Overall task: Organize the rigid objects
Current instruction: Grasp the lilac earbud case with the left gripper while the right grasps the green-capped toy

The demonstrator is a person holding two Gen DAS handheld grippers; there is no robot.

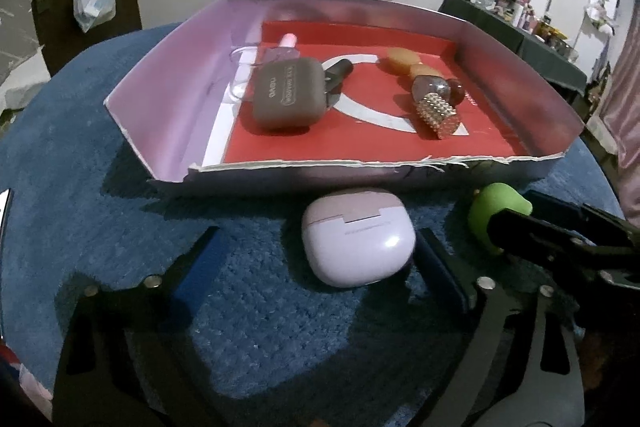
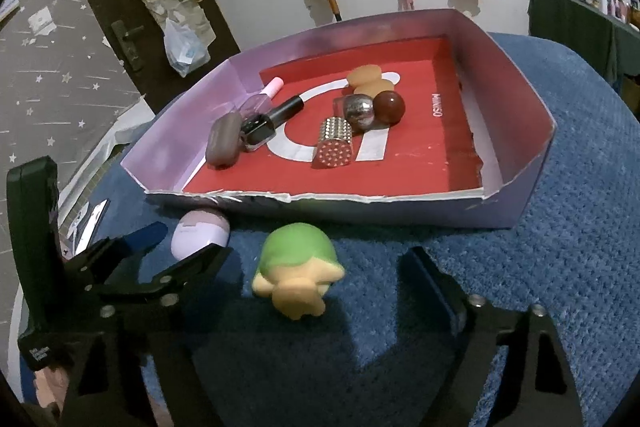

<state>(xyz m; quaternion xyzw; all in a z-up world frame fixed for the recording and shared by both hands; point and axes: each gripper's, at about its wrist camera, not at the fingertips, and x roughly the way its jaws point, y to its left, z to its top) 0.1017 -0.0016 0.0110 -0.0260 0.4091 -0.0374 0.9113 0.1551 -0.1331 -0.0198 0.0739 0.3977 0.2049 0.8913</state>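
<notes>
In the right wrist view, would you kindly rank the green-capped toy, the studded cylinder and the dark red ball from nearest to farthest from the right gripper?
1. Green-capped toy, on the blue mat between the right gripper's open fingers.
2. Studded cylinder, mid-box.
3. Dark red ball, deeper in the box.

blue carpeted surface with box, lilac case, green toy

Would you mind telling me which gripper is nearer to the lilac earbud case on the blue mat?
Left. The open left gripper straddles the lilac earbud case, one finger on each side. The open right gripper sits beside it, around the green turtle toy.
</notes>
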